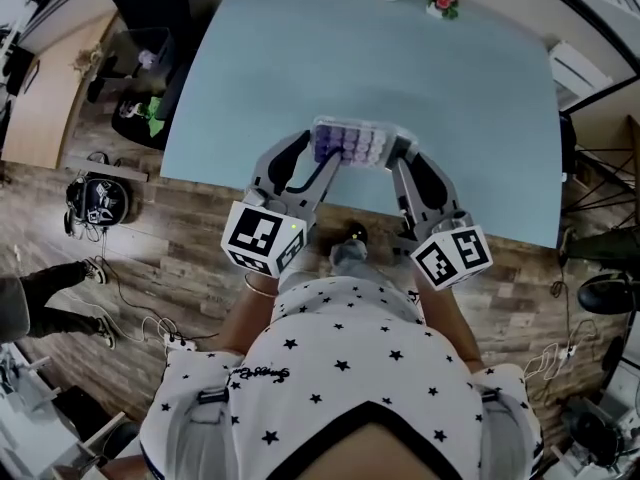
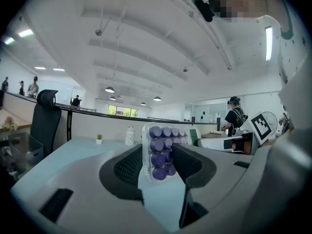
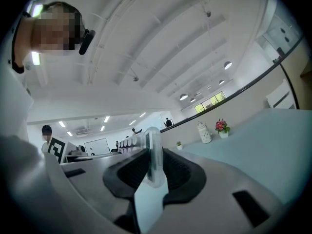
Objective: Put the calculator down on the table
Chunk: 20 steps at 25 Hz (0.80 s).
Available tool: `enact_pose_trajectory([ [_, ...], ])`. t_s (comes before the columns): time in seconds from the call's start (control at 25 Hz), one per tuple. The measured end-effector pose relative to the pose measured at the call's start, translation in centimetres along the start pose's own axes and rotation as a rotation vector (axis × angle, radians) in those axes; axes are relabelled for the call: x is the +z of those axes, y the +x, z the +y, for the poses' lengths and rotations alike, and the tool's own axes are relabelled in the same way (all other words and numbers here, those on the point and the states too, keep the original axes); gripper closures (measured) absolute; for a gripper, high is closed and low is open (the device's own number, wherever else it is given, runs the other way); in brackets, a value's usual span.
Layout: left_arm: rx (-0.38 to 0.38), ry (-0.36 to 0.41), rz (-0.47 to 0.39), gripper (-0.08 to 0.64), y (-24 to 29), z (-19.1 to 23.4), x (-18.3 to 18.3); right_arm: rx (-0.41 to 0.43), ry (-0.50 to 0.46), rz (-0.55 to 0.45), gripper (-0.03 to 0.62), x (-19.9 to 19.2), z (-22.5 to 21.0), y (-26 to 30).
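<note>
Left hand-held gripper (image 1: pixel 318 150) and right hand-held gripper (image 1: pixel 400 154) clamp opposite ends of the calculator (image 1: pixel 355 142), which spans left-right over the tabletop (image 1: pixel 420 68) near edge.

I can read nothing here: the script line on the shirt (image 1: pixel 340 388) is too small, and the calculator (image 1: pixel 355 144) keys show no legible figures.

The person wears a white top (image 1: pixel 340 368) scattered with small black stars, with a black band at its neckline. A thin bangle (image 1: pixel 258 286) sits just behind the left gripper (image 1: pixel 318 150). That gripper and the right gripper (image 1: pixel 405 155) are both grey. Each has black ribbed pads (image 2: pixel 130 167) at its front and a white cube (image 1: pixel 262 238) with black square markers at its rear.
</note>
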<state>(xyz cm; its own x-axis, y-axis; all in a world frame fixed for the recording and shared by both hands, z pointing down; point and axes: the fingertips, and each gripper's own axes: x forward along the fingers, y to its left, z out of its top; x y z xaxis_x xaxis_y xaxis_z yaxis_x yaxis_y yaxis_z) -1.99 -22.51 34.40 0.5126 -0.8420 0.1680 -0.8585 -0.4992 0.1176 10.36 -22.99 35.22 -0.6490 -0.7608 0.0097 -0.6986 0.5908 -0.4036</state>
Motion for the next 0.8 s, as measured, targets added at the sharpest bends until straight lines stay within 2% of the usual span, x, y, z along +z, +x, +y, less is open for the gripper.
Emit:
enact_pose_trajectory([
  [0.4, 0.001, -0.012, 0.029, 0.354, 3.7, 0.1, -1.3, 0.004, 0.007, 0.033, 0.518, -0.3, -3.8, 1.2],
  [0.8, -0.051, -0.030, 0.096, 0.354, 6.4, 2.1, -2.5, -0.075, 0.065, 0.071, 0.518, -1.7, -5.8, 3.1],
])
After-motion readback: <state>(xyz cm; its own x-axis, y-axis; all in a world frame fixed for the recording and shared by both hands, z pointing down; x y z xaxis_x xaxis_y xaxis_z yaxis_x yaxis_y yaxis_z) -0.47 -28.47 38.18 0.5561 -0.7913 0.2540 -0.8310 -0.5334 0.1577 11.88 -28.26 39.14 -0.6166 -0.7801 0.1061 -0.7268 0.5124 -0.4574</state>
